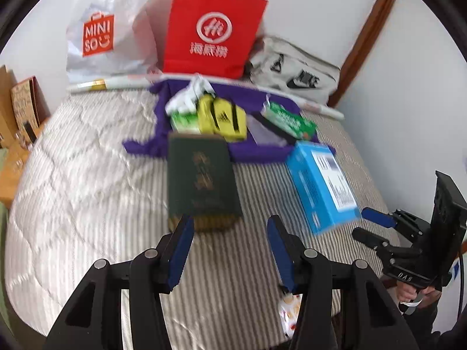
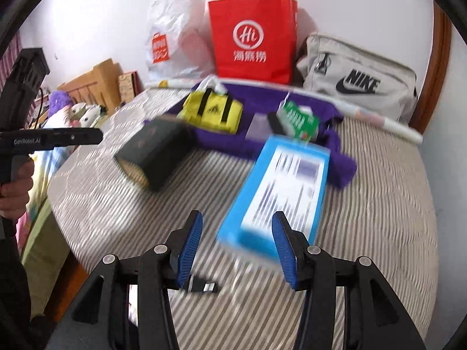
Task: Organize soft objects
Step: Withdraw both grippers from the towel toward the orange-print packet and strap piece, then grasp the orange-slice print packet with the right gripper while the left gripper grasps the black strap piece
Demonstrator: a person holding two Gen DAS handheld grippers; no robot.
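We hold the left gripper (image 1: 230,233) with jaws apart and nothing between them, the dark green box (image 1: 201,183) at twelve o'clock just ahead. Our right gripper (image 2: 238,233) is likewise released, the blue box (image 2: 280,192) just beyond its tips. The purple cloth (image 1: 256,148) lies farther off on the striped mattress (image 1: 87,180), under the yellow bag (image 1: 223,118).

A purple cloth (image 1: 251,151) lies spread, apparently rumpled, on the striped bed (image 1: 87,175), carrying a yellow pouch (image 1: 223,119).
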